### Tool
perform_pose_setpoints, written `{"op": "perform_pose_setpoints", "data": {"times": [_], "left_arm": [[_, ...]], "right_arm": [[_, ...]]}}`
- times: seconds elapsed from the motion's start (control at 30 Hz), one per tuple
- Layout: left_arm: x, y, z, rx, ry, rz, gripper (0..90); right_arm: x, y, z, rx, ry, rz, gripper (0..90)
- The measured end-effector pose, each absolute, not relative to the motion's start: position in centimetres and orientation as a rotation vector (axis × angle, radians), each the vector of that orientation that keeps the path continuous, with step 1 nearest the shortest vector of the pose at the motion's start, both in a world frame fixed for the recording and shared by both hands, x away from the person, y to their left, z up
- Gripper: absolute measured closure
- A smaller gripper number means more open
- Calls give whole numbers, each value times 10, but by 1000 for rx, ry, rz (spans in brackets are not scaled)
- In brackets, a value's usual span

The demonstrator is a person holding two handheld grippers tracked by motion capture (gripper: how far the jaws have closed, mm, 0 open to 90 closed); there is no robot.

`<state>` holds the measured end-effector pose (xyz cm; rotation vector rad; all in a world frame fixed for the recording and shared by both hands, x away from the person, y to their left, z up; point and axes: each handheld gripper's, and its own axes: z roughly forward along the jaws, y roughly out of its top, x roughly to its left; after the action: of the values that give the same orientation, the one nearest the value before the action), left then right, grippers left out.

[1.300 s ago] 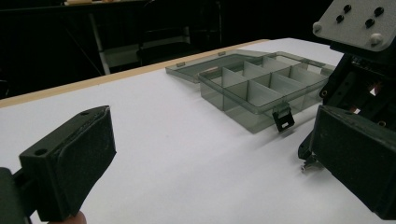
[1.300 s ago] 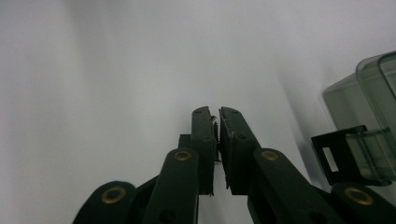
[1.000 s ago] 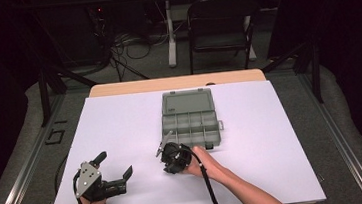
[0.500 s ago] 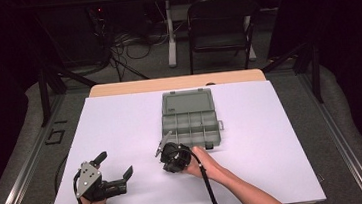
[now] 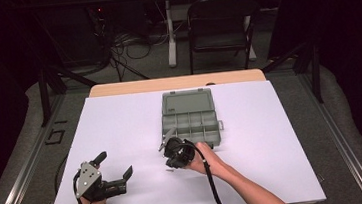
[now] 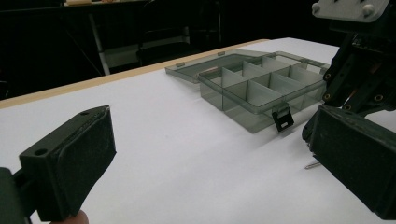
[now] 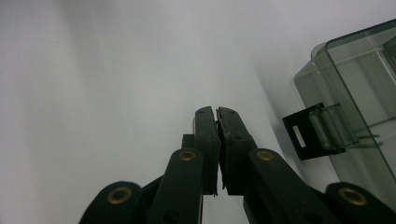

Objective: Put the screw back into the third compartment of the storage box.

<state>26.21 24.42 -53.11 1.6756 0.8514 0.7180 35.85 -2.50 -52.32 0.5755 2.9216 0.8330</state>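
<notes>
At the front left corner of the clear organizer box [image 5: 164, 126], very little moves. The right gripper [image 5: 165, 139] sits exactly where it was a second ago, tips aimed at that corner, jaws pressed flat together. In the right gripper view I can see nothing between the pads, so I read it as closed on nothing. The black latch [image 7: 306, 133] hangs just beside the tips, not touching them.

Down on the white table [image 5: 120, 118], look at this: a small screw [image 5: 169, 171] lies loose just on the person's side of the right gripper, under its body. The left gripper view picks it up too, a thin sliver on the sheet, short of the box. It hasn't budged over the last second either.

Over at the near left, the left gripper [image 5: 114, 164] stays parked, jaws spread wide, holding nothing, well apart from the action.

The box itself lies open, its lid [image 5: 187, 101] folded flat away from the person, and the compartments look empty from here.

So what does this standstill mean? My read: the screw isn't in the box and isn't in a grip. The right hand seems paused between moves, and the job of getting that screw into a compartment has yet to start in earnest. To take it, the closed jaws must open and drop back toward the person.
</notes>
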Motion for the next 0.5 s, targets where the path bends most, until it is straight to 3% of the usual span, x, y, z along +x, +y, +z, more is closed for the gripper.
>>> {"op": "perform_pose_setpoints", "data": {"times": [0.5], "left_arm": [[262,246,-531,1677,851,719,1]], "right_arm": [[358,-45,-507,623,2906,846,876]]}}
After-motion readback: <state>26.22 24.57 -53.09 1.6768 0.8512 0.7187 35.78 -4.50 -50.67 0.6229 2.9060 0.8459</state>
